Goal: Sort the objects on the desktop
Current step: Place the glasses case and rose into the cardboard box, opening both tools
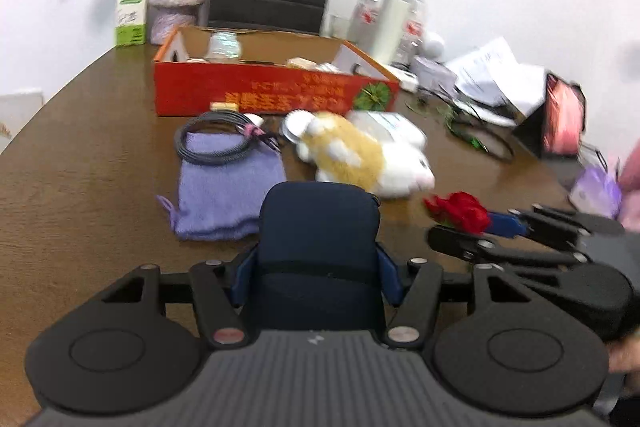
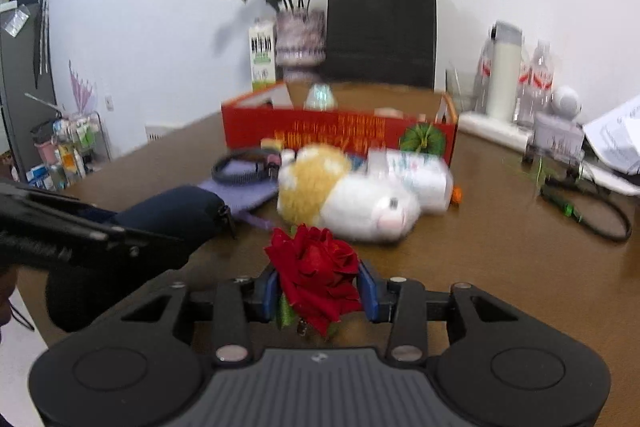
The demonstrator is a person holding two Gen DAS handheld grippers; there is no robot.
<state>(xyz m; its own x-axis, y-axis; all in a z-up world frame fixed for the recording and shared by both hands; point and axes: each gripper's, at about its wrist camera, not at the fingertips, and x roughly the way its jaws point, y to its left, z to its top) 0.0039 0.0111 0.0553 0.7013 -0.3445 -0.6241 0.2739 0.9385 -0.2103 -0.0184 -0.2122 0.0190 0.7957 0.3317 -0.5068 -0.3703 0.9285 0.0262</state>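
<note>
Above table [image 2: 500, 267] | left gripper [image 1: 318, 269] pinches navy pouch [image 1: 318, 227], seemingly lengthwise forward | right gripper [image 2: 322, 293] pinches rose [image 2: 316, 267]

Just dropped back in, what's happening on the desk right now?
Both grippers are loaded. The left gripper is shut on a navy pouch, and the right gripper is shut on a red rose. Both are held over the brown table, short of the red box, which already holds a few items. A plush toy, a purple cloth and a coiled cable lie on the table in front of the box.
</note>
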